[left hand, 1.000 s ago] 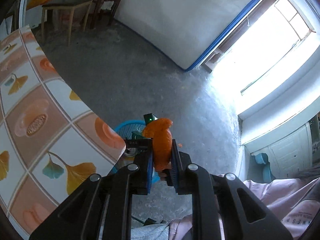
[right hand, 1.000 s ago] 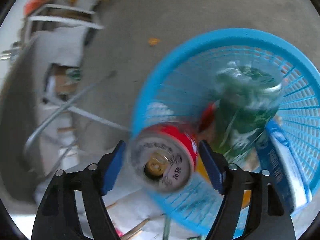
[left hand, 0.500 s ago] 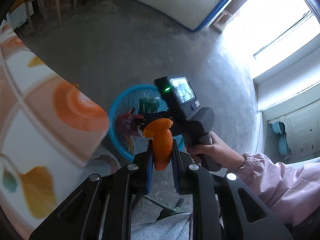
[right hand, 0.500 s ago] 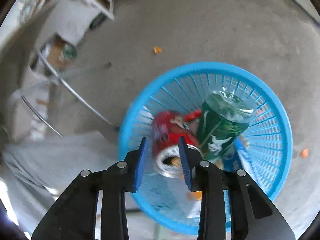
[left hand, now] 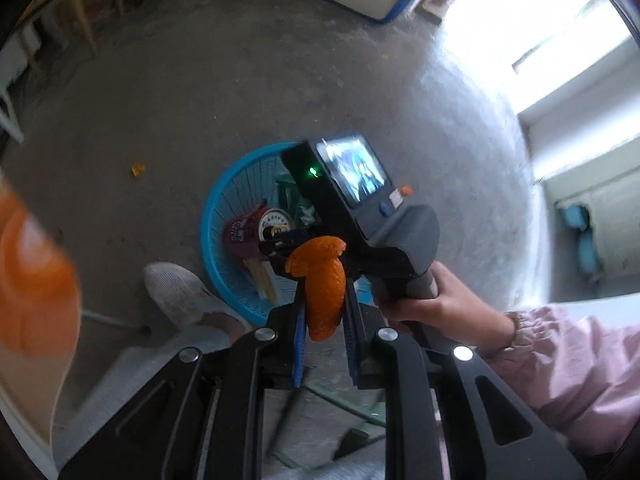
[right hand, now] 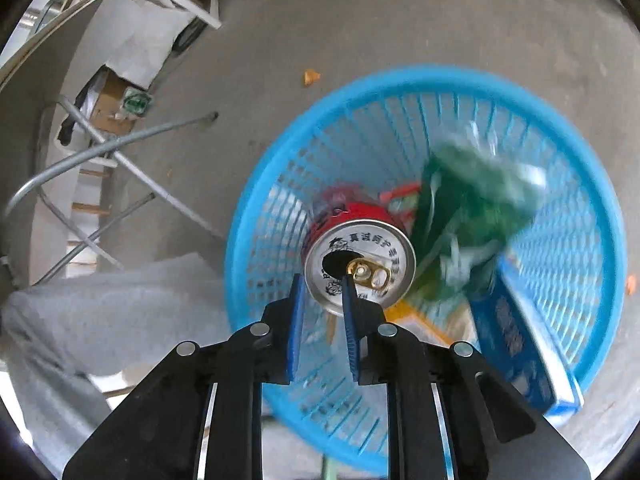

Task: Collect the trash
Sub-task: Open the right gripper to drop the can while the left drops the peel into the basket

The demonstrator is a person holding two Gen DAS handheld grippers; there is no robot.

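1. The left gripper [left hand: 324,312] points steeply down, its blue pads clamped on a piece of orange peel [left hand: 322,286]. The peel stands upright between the pads, and its curled upper end rises above the fingertips.

2. In the left wrist view the peel hangs above the near rim of the blue basket [left hand: 218,216], which stands on the grey concrete floor [left hand: 200,100].

3. The right gripper [right hand: 322,292] is above the same basket [right hand: 600,208]. Its jaws stand narrow and are closing. Nothing is between the pads; the red can seen past them lies lower, inside the basket.

4. The red can [right hand: 360,264] lies in the basket with its silver top and gold pull tab facing the right wrist camera. A green can [right hand: 472,208], blurred, lies just beside it to the right. A blue and white carton [right hand: 524,340] leans against the basket's right inner wall.

5. In the left wrist view the right gripper's body shows from behind, with its lit screen [left hand: 354,170] and a green lamp, held by the person's right hand [left hand: 444,300] in a pink sleeve [left hand: 568,364].

6. A white shoe [left hand: 176,290] rests on the floor, touching or just beside the basket's left rim.

7. Small orange scraps [right hand: 311,77] lie on the floor outside the basket.
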